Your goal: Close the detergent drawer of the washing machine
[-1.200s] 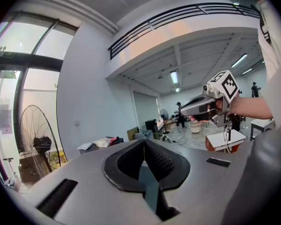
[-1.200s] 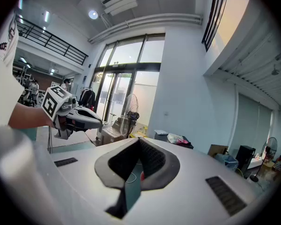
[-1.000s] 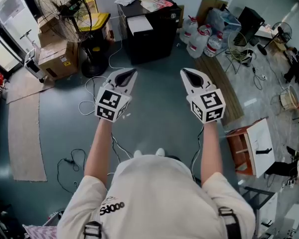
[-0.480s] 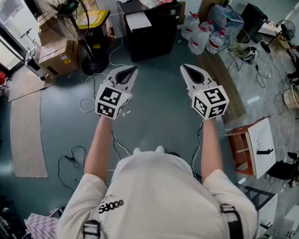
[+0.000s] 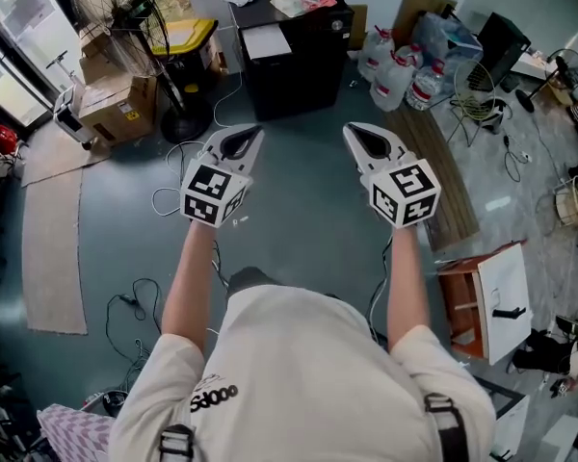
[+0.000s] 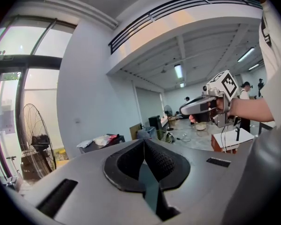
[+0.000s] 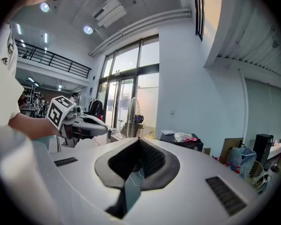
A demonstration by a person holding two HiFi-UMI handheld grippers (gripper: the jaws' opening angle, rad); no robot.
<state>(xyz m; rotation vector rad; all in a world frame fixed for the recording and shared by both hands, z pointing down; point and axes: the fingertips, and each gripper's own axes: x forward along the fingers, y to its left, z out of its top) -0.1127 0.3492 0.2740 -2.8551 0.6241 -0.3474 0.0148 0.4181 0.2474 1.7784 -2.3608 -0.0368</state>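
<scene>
In the head view the white left hand-held gripper (image 5: 250, 137) and the white right hand-held gripper (image 5: 358, 135) are held out side by side over the grey-green floor (image 5: 308, 210), well apart. Both point towards a black box-shaped appliance (image 5: 299, 75) standing far ahead by the wall. A white oblong panel (image 5: 268, 41) sits at its near-left top edge. Whether that panel is the detergent drawer cannot be told, and both grippers are well short of it. A black pedestal fan (image 5: 125, 12) stands far left, and clear plastic water jugs (image 5: 395, 70) stand far right. In the left gripper view that gripper's jaws meet at their tips with nothing between them, and the appliance (image 6: 94, 148) shows far off to their left. In the right gripper view the jaws are likewise pressed together and empty, with the appliance (image 7: 182, 145) far off to their right.
</scene>
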